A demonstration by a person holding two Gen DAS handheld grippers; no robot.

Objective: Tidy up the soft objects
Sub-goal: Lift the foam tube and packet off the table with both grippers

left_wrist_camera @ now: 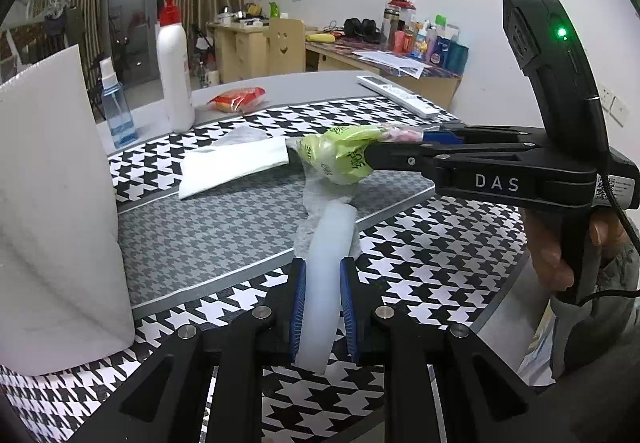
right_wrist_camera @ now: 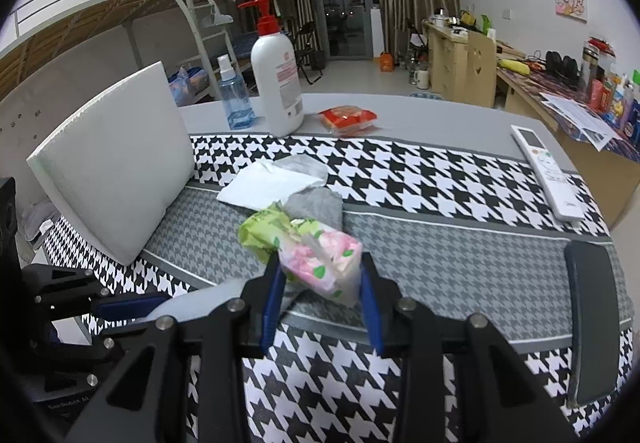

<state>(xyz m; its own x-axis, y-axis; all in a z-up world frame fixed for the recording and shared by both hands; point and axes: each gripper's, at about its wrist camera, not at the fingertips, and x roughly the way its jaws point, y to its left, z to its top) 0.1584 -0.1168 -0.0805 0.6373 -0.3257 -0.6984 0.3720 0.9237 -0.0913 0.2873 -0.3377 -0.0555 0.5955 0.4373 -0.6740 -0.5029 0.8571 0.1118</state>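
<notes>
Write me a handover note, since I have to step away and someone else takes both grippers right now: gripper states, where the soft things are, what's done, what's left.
Left gripper: shut on a pale translucent strip that runs up to the grey cloth.
Right gripper: shut on the floral tissue pack, with a green packet bunched against it, above the houndstooth mat.
White tissue lies loose on the mat; white foam block leans at the left.
Done: nothing visibly sorted. Left: set down both held items, gather the rest.

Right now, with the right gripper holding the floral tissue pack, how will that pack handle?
Likely soft: the tissue pack bulges between the right gripper pads. Probably light, since it hangs clear of the mat. Its glossy wrapper may slip.
</notes>
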